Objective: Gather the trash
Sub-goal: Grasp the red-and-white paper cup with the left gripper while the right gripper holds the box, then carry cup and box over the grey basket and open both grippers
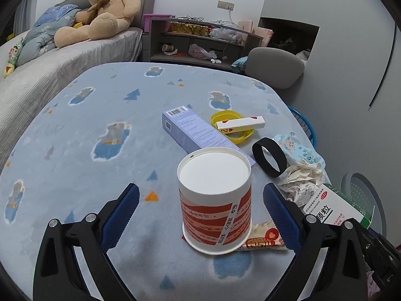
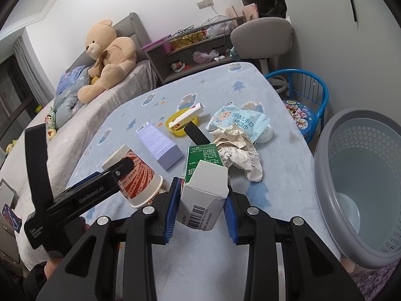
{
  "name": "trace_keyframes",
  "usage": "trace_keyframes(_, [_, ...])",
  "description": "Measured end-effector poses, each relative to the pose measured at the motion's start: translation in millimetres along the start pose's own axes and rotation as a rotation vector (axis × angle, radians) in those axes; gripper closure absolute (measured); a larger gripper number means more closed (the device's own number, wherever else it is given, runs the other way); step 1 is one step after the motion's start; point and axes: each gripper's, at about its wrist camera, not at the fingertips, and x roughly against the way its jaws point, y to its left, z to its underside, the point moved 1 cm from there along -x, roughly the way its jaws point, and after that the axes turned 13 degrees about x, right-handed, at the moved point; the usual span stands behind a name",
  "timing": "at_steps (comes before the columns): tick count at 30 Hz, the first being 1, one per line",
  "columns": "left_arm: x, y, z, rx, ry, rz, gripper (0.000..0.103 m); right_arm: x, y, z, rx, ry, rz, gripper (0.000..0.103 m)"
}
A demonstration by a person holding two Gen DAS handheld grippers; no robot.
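In the left wrist view, the left gripper [image 1: 200, 215] is seen spread wide, its blue pads standing on either side of an upturned paper cup [image 1: 214, 198] without touching it. The cup is set mouth-down on the blue blanket-covered table [image 1: 100, 115], its white base facing up, and part of a snack wrapper [image 1: 265, 238] is pinned under its rim. The wide spread is judged to be a lining-up for a grasp around the cup's wall. Beyond it lie a lilac box [image 1: 195, 130], a yellow lid [image 1: 233, 128] with a small playing-card box [image 1: 240, 125] resting across it, a black band [image 1: 269, 156], a wet-wipe packet [image 1: 298, 150] and crumpled paper [image 1: 303, 180].

In the right wrist view, the right gripper [image 2: 201, 210] is clenched on a green and white medicine carton [image 2: 204, 188], which is pinched by its side walls near the open flap end and appears lifted off the cloth. The hold across the narrow sides is presumably chosen so that the carton can be carried clear of the paper heap [image 2: 240, 155]. A grey laundry-style basket [image 2: 361, 183] stands just past the table's right edge; it is judged to be the place for the trash, and only a pale object is seen at its bottom. The cup [image 2: 135, 178] is visible to the left, flanked by the other tool.
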Motion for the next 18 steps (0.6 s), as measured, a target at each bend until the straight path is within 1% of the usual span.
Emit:
trace_keyframes(6, [-10.9,-2.6,0.2,-0.018,0.014,-0.015,0.011,-1.7,-2.8,2.2,-0.004,0.005,-0.002,0.071])
trace_keyframes(8, [-9.9,-4.2,0.7,-0.033,0.01,-0.009,0.022,-1.6,-2.5,2.7,-0.007,0.005,-0.003,0.071])
trace_keyframes(9, [-9.6,-4.7,1.1,-0.039,0.016,-0.001,0.035,-1.3,-2.5,2.4,-0.006,0.005,-0.002,0.071])
trace_keyframes(10, [-8.8,-5.6,1.0,-0.043,0.025,0.021,0.043,-1.3,-2.6,2.4,-0.006,0.004,-0.002,0.071])
trace_keyframes(11, [-7.6,-6.5,0.5,-0.046,0.025,0.029,0.043,-1.2,-2.7,2.3,-0.006,0.004,-0.003,0.071])
trace_keyframes(13, [-2.4,-8.0,0.0,-0.058,0.001,0.015,0.043,0.4,-2.9,1.6,-0.006,-0.002,-0.003,0.071])
trace_keyframes(18, [18.6,-10.3,-5.4,-0.062,-0.037,0.028,0.043,10.6,-8.8,1.5,-0.017,-0.029,0.0,0.071])
